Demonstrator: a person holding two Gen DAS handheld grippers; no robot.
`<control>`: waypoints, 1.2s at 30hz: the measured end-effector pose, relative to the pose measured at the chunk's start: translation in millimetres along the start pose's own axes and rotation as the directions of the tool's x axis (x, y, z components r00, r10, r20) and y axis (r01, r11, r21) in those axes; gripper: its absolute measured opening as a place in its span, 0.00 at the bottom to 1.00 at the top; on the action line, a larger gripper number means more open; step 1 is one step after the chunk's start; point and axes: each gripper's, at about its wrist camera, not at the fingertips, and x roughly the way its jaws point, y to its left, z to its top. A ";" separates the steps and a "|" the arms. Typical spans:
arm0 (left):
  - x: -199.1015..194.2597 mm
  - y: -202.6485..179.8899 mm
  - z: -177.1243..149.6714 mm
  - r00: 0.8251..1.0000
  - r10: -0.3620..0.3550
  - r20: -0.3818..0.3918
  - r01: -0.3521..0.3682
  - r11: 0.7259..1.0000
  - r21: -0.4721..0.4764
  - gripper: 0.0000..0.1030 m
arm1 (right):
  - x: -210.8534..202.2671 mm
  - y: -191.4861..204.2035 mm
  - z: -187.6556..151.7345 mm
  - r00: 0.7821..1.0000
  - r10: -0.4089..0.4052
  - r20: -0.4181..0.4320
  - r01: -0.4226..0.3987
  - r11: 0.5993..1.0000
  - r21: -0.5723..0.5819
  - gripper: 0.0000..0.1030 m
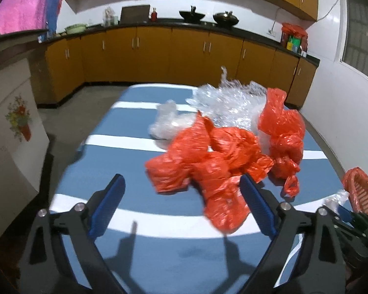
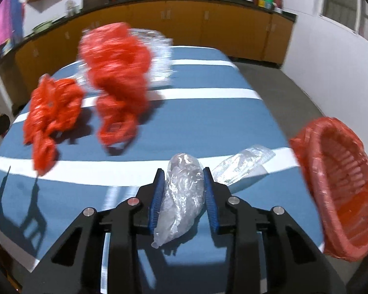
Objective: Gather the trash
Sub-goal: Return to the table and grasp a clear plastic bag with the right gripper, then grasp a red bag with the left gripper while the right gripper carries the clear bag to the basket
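Blue-and-white striped tabletop (image 2: 208, 127): right gripper (image 2: 184, 191) pinches a crumpled clear plastic bag (image 2: 181, 196); the red-lined basket (image 2: 341, 196) sits at three o'clock. Left gripper (image 1: 181, 203) spread, empty.

Two dark woks (image 1: 208, 17) sit on the black countertop (image 1: 257, 35).

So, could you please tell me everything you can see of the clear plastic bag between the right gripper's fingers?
The crumpled clear plastic bag is thin, glossy, wrinkled film bunched into a long wad. It lies lengthwise between the blue ribbed fingers of the right gripper, which press both its sides, over the blue-and-white striped table. Its tail trails back toward the camera.
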 end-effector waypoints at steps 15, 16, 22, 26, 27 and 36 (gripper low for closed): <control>66.9 -19.0 2.3 0.988 0.005 -0.157 -0.009 1.000 -0.026 0.55 | -3.8 -35.7 5.5 1.000 -0.006 0.011 0.005 0.998 0.068 0.32; 68.5 -18.0 1.0 0.986 -0.004 -0.164 -0.001 1.000 -0.031 0.52 | -3.3 -35.6 6.2 1.000 -0.005 0.012 0.004 0.998 0.067 0.32; 67.7 -16.2 -4.5 0.986 -0.031 -0.167 0.029 0.999 -0.013 0.30 | -9.1 -34.7 5.4 1.000 -0.004 0.022 0.002 0.998 0.059 0.32; 55.3 -15.4 -6.2 0.988 -0.041 -0.146 0.042 0.999 0.004 0.24 | -17.2 -35.1 7.7 0.999 -0.001 0.041 -0.001 0.998 0.058 0.32; 52.8 -14.9 -5.8 0.989 -0.043 -0.142 0.045 0.999 0.008 0.23 | -19.1 -35.4 8.3 0.999 0.000 0.046 -0.003 0.998 0.058 0.32; 17.4 -11.9 -3.3 0.993 -0.079 -0.084 0.081 0.997 0.020 0.22 | -43.0 -38.4 11.5 0.995 0.013 0.101 -0.018 0.998 0.054 0.32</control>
